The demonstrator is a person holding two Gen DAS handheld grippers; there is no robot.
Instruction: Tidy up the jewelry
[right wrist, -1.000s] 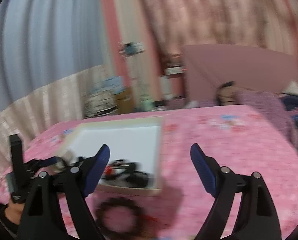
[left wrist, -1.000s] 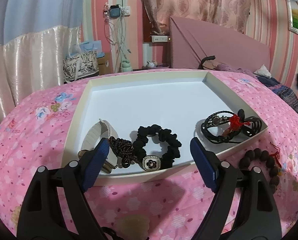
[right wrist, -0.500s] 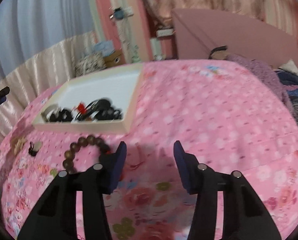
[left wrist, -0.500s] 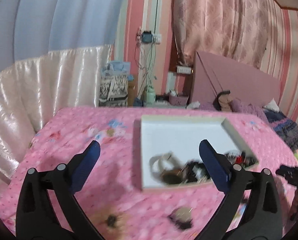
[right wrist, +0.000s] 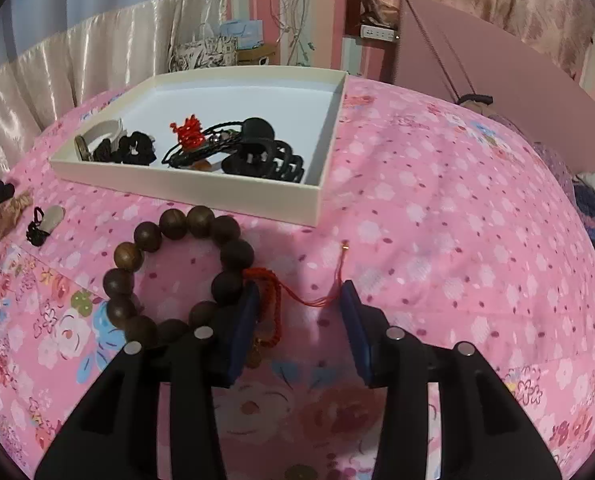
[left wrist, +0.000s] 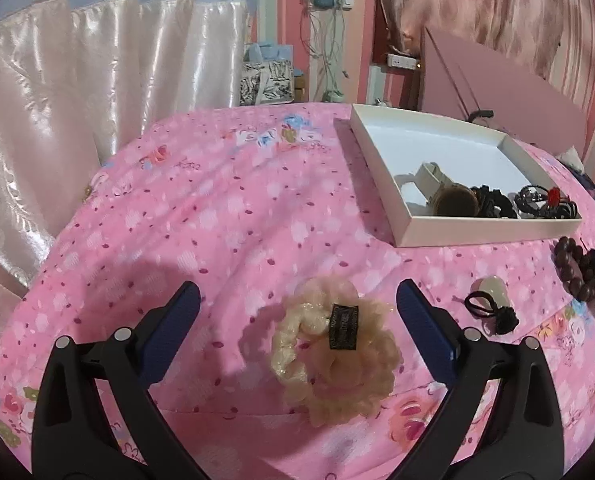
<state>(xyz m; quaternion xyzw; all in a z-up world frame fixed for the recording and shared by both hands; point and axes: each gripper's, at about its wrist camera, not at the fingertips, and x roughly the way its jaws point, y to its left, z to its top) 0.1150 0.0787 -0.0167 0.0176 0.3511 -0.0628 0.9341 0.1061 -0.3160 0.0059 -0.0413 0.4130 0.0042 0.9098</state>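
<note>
Left gripper (left wrist: pixel 297 312) is wide open over the pink floral bedspread (left wrist: pixel 225 216), nothing pinched. A cream scrunchie (left wrist: pixel 333 356) with a black label lies flat between its fingers, touching neither pad as far as I can see.

My landmark is the white tray (right wrist: pixel 185 186). From the left wrist view the scrunchie sits well in front of the tray's near wall, outside it. A small black hair tie with a pale charm (left wrist: pixel 491 308) lies right of the scrunchie, also outside the tray.

Right gripper (right wrist: pixel 299 300) is closing. The red cord tassel (right wrist: pixel 293 296) of the wooden bead bracelet (right wrist: pixel 173 276) runs between its pads. The left pad is at or against the cord knot; the right pad meets the loose end of the cord. I don't see a firm pinch yet. The bead loop lies flat on the bedspread, just in front of the tray's near wall, left of the fingers.

Inside the tray, along the near wall: white watch band (right wrist: pixel 103 130) at the left, black scrunchie (right wrist: pixel 137 148) beside it, black cord bracelets with a red knot (right wrist: pixel 193 136) in the middle, black claw clip (right wrist: pixel 263 156) at the right. Far half of the tray floor is bare.
</note>
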